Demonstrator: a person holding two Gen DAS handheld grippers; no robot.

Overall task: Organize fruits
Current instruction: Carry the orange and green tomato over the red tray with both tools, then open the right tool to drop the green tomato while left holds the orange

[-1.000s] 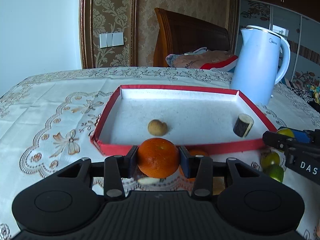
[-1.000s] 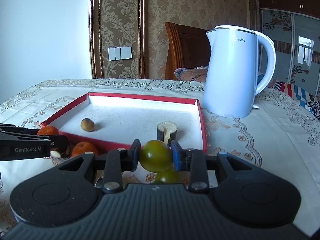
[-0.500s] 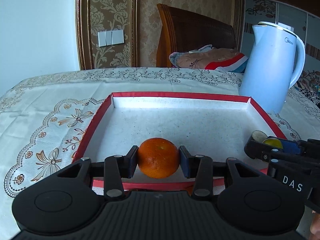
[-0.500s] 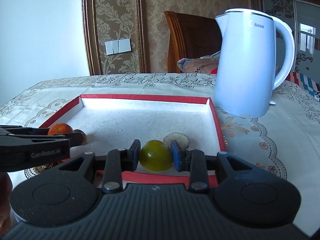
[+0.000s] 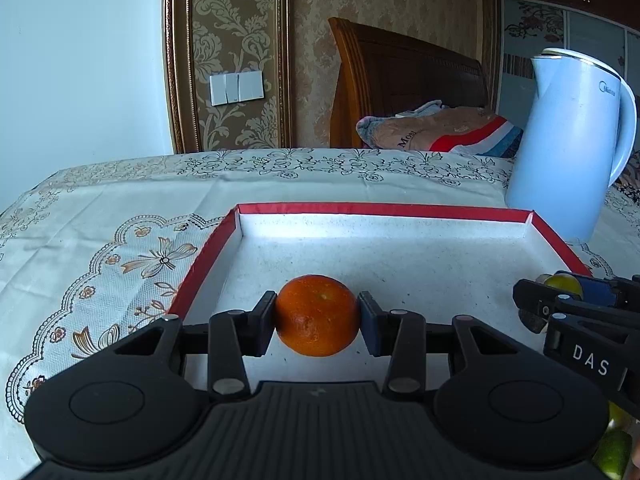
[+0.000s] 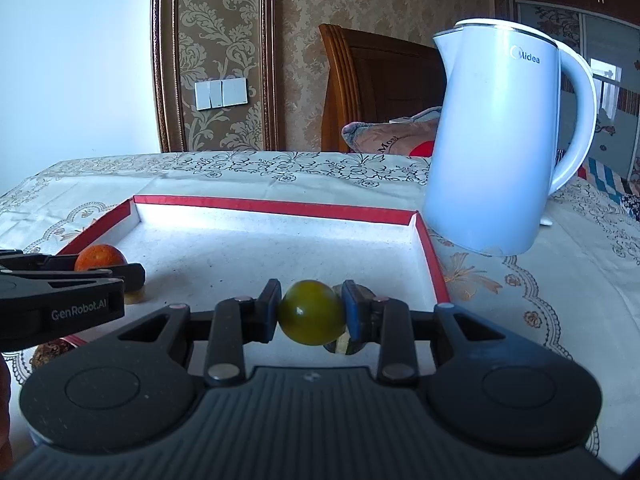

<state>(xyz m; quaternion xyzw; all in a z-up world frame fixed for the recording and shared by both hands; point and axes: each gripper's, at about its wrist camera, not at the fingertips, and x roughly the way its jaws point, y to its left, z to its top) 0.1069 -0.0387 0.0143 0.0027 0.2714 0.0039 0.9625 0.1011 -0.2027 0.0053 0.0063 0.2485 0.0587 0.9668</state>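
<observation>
Orange [image 5: 317, 315] and green fruit [image 6: 310, 312], each clamped between fingers, now hover over the tray [image 5: 384, 210].

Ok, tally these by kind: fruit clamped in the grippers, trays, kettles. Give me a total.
Fruit clamped: 2, the orange and the green fruit
Trays: 1, the red tray
Kettles: 1, the white kettle
Total: 4

orange [image 5: 316, 315] & green fruit [image 6: 311, 312] held over red-rimmed tray [image 5: 400, 210]
</observation>
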